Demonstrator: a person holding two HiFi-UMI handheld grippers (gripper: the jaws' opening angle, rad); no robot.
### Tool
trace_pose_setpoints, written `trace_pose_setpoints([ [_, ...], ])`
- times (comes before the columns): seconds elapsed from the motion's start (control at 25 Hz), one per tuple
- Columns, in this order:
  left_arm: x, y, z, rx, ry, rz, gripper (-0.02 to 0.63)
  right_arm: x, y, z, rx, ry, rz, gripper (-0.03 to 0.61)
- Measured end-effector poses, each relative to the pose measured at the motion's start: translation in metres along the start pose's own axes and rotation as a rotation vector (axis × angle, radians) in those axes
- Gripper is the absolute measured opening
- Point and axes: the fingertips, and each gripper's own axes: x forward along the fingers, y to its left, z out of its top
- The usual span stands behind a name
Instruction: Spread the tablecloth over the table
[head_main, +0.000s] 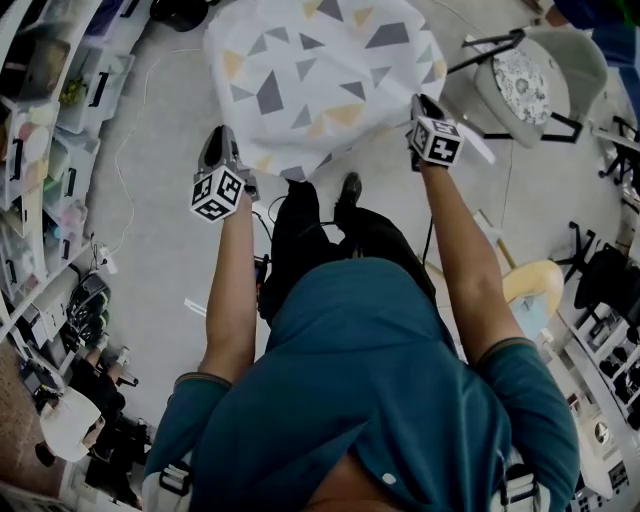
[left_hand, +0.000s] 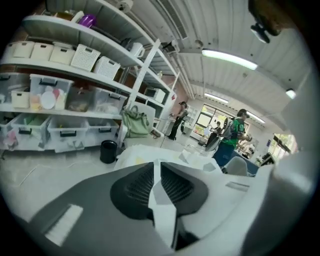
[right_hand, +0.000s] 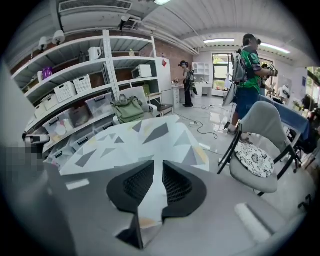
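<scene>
The tablecloth (head_main: 320, 70) is white with grey and yellow triangles and lies spread out ahead of the person in the head view. My left gripper (head_main: 230, 150) is shut on its near left edge. In the left gripper view a fold of the cloth (left_hand: 161, 200) sits pinched between the dark pads (left_hand: 135, 187) of that gripper (left_hand: 157, 167). My right gripper (head_main: 421, 106) is shut on the near right edge. In the right gripper view the cloth (right_hand: 145, 137) runs back between the jaws of that gripper (right_hand: 158, 167). Whatever lies under the cloth is hidden.
A grey folding chair (head_main: 540, 75) with a patterned cushion (right_hand: 255, 159) stands right of the cloth. Shelves with storage bins (head_main: 40, 150) line the left side. A black bin (left_hand: 108, 151) stands by them. A yellow seat (head_main: 535, 285) is at the right. People (right_hand: 247, 65) stand far off.
</scene>
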Motion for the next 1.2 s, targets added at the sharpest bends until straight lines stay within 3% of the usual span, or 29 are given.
trace_pose_setpoints([
  [0.12,0.010,-0.029,0.038,0.084,-0.073,-0.083,-0.002,-0.002,0.011,0.024,-0.032,-0.048,0.006,0.061],
  [0.32,0.029,-0.066,0.078,0.160,-0.129,-0.190,-0.003,-0.008,0.031,0.063,-0.052,-0.130,0.012,0.058],
  [0.52,0.058,-0.080,0.093,0.172,-0.111,-0.276,-0.003,0.000,0.045,0.085,-0.091,-0.136,0.002,0.051],
  [0.68,0.081,-0.086,0.088,0.190,-0.056,-0.325,-0.003,0.017,0.031,0.109,-0.053,-0.153,-0.048,0.051],
  [0.88,0.107,-0.095,0.066,0.191,0.012,-0.308,-0.003,0.042,-0.013,0.154,-0.005,-0.186,-0.068,0.052],
  [1.04,0.128,-0.105,0.047,0.182,0.051,-0.258,-0.003,0.082,-0.048,0.172,-0.031,-0.156,-0.065,0.053],
  [1.2,0.150,-0.119,0.030,0.164,0.074,-0.212,-0.003,0.135,-0.062,0.177,-0.048,-0.090,0.016,0.054],
])
